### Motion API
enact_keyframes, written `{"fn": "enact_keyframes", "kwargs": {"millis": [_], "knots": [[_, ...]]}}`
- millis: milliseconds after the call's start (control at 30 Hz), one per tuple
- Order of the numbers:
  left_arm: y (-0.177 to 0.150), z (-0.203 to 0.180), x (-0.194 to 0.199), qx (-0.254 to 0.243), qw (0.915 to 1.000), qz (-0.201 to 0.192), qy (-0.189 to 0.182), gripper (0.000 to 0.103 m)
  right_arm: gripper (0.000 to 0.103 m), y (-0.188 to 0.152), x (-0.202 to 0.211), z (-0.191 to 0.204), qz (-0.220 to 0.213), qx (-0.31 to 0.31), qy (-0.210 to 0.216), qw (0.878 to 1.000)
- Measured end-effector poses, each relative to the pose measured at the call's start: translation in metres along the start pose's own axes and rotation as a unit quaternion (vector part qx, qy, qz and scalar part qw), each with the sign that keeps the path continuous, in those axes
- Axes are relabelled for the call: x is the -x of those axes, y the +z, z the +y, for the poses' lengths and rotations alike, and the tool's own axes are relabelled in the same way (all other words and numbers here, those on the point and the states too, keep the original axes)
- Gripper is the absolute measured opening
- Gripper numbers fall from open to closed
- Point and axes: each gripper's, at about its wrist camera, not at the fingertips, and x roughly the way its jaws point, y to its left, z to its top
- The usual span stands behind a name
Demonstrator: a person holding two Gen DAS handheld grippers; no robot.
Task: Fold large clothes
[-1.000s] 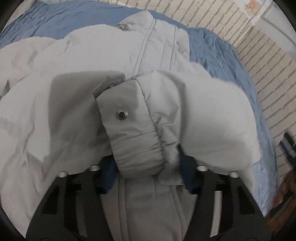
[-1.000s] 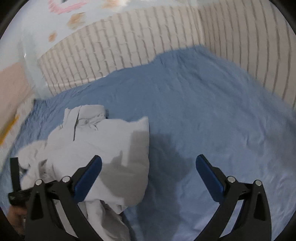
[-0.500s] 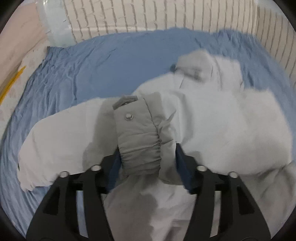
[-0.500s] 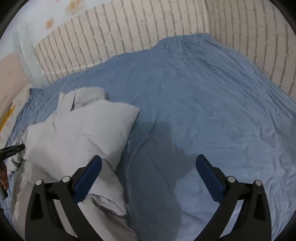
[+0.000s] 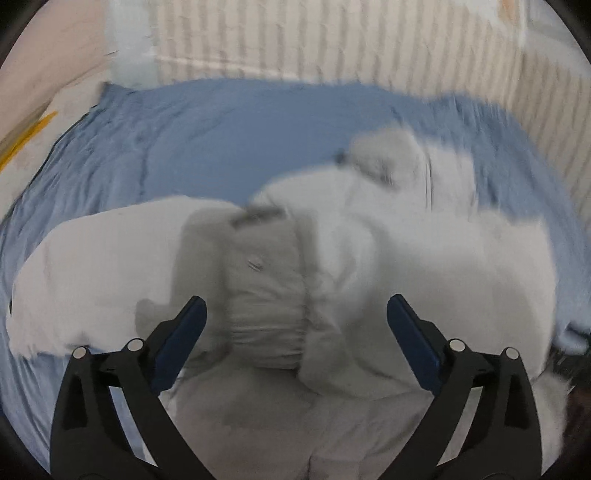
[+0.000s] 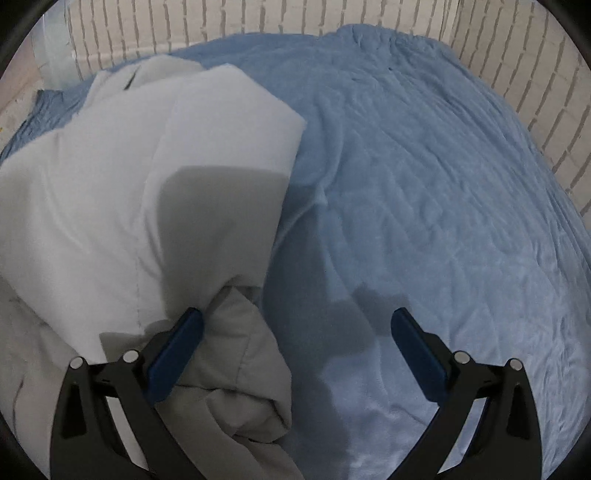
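Note:
A pale grey padded jacket [image 5: 424,258] lies bunched on the blue bedspread [image 5: 229,136]. Its elastic sleeve cuff [image 5: 266,295], with a snap button, lies between the fingers of my left gripper [image 5: 295,325], whose jaws are opening; the pads stand clear of the cuff on both sides. This view is blurred. In the right wrist view the jacket [image 6: 129,192] fills the left half, a folded lump of it beside the left pad. My right gripper [image 6: 295,332] is open, low over the jacket's edge and the bedspread [image 6: 424,184], with nothing held.
White brick-patterned walls [image 6: 258,18] close in the bed at the back and right. The blue bedspread stretches bare to the right of the jacket. A pale floor strip with a yellow line [image 5: 29,136] shows at far left.
My left gripper's jaws have spread wide and let go of the sleeve cuff, which now lies on the jacket. My right gripper has come down and closer to the jacket's right edge.

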Motion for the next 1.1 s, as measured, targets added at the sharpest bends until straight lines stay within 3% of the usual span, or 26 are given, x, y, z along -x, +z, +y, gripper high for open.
{"fn": "enact_keyframes", "kwargs": {"millis": [133, 367, 467, 567, 667, 733, 833, 1000, 1100], "knots": [[-0.01, 0.001, -0.042, 0.006, 0.9987, 0.049, 0.007, 0.1, 0.101, -0.001, 0.001, 0.008, -0.006, 0.017, -0.008, 1.0], [-0.017, -0.007, -0.051, -0.026, 0.9981, 0.032, 0.044, 0.1, 0.101, -0.009, -0.011, 0.007, 0.003, 0.008, 0.009, 1.0], [-0.02, -0.007, -0.05, -0.016, 0.999, 0.029, 0.032, 0.1, 0.101, -0.011, -0.019, 0.007, 0.005, 0.0, 0.011, 1.0], [-0.019, 0.003, -0.044, 0.015, 0.9997, 0.02, -0.004, 0.1, 0.101, -0.009, -0.015, 0.006, 0.001, -0.002, 0.012, 1.0], [-0.021, 0.034, -0.009, 0.029, 0.9994, -0.016, -0.008, 0.1, 0.101, -0.001, 0.0, -0.001, -0.006, -0.017, 0.007, 1.0], [-0.024, 0.056, 0.01, 0.032, 0.9989, -0.033, -0.014, 0.1, 0.101, 0.006, 0.022, -0.003, -0.033, -0.032, 0.006, 0.999], [-0.038, 0.112, 0.04, 0.041, 0.9974, -0.046, 0.038, 0.1, 0.101, 0.016, 0.06, 0.001, -0.076, -0.041, 0.024, 0.996], [-0.063, 0.206, 0.049, 0.14, 0.9882, -0.035, 0.053, 0.1, 0.101, 0.019, 0.116, 0.014, -0.137, -0.033, 0.034, 0.989], [-0.079, 0.243, 0.048, 0.167, 0.9816, -0.049, 0.077, 0.1, 0.101, 0.019, 0.141, 0.003, -0.161, -0.052, 0.038, 0.985]]}}
